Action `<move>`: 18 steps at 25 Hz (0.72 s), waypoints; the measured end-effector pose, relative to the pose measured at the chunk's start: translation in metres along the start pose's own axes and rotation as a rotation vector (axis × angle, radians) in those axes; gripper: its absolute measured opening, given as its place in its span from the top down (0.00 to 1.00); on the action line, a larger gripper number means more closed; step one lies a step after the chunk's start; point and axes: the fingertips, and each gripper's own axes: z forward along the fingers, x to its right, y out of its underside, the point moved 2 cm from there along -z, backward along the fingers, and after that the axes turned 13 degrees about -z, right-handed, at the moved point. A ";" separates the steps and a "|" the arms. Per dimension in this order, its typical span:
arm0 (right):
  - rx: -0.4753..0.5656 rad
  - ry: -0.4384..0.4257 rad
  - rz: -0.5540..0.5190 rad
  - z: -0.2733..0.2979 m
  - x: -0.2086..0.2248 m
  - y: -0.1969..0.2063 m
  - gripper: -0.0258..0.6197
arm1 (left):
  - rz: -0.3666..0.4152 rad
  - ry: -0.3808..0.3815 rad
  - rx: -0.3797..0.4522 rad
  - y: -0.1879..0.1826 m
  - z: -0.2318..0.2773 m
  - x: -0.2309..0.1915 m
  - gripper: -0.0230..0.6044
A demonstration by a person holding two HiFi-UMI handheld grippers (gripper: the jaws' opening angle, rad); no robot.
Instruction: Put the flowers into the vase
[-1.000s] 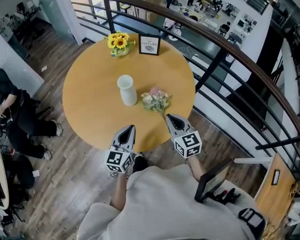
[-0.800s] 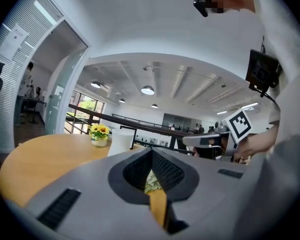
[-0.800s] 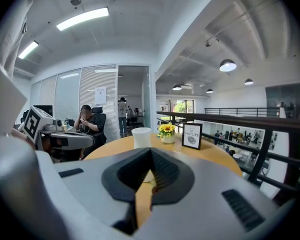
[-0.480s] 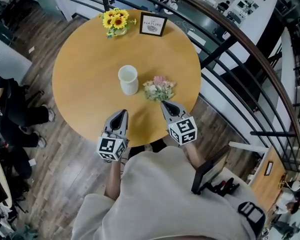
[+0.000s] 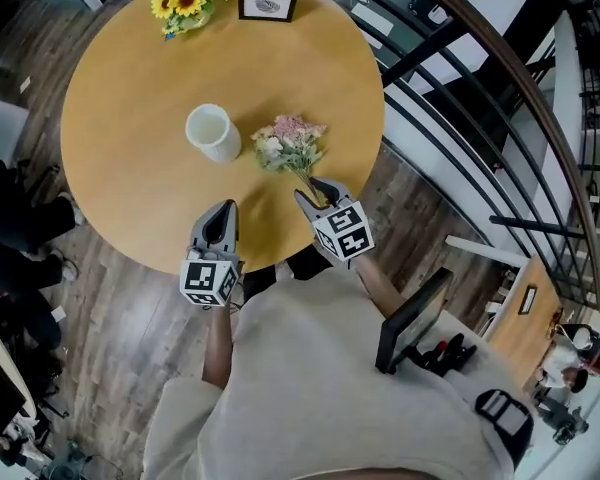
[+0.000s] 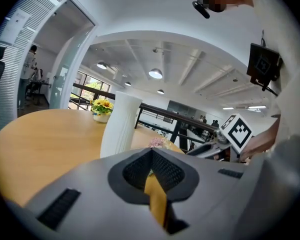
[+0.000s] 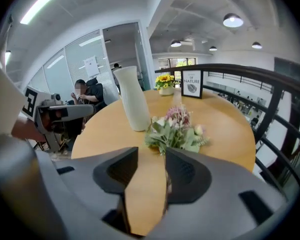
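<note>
Task barely begun: the flowers [image 5: 288, 143] lie on the table [image 5: 120, 198] at the vase's [image 5: 212, 133] three o'clock, none inside. At their five o'clock, my right gripper's [image 5: 313, 190] jaws are opening at the stem ends, not yet pinching. My left gripper [image 5: 220, 213] is closed, empty.

Both grippers reach over the near edge of the table [image 5: 130, 203].
The left gripper [image 5: 224, 208] points across the table's rim almost level, its jaw tips together and nothing between them. Just to its right, the right gripper [image 5: 311, 190] tilts down toward the tabletop. Its jaws are opening by a narrow gap, with a flower stem [image 5: 301, 172] lying in it. Bare forearms trail back off the table's edge.
</note>
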 end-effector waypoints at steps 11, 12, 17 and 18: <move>-0.343 -0.064 0.073 0.073 0.038 0.047 0.49 | 0.035 -0.029 -0.025 -0.004 0.001 0.003 0.95; -0.373 -0.066 0.071 0.077 0.041 0.048 0.49 | 0.036 -0.035 -0.022 -0.006 0.000 0.003 0.95; -0.427 -0.022 -0.006 0.093 0.052 0.047 0.61 | 0.044 -0.070 -0.006 -0.013 -0.001 0.001 0.95; -0.425 -0.018 -0.030 0.095 0.053 0.045 0.68 | 0.042 -0.077 -0.002 -0.013 0.000 0.000 0.95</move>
